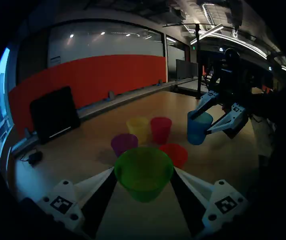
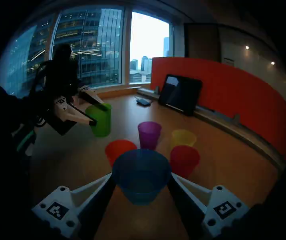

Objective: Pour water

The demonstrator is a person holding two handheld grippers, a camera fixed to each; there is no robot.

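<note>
Clamping green cup (image 1: 144, 180) between both fingers of left gripper (image 1: 144, 172), at 6 o'clock in left gripper view. Clamping blue cup (image 2: 141, 182) likewise in right gripper (image 2: 141, 176), at 6 o'clock in right gripper view. Beyond, toward 12 o'clock on table (image 1: 83, 154), 4 clustered: purple cup (image 1: 124, 143), yellow cup (image 1: 138, 127), red cup (image 1: 160, 129), orange cup (image 1: 175, 154).

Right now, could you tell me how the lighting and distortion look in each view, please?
Left gripper view: dim overall, ceiling lights glare at top right, fisheye curves the red wall, green cup sharp. Right gripper view: bright windows backlight the left gripper, nearly a silhouette; blue cup clear, edges bowed.
</note>
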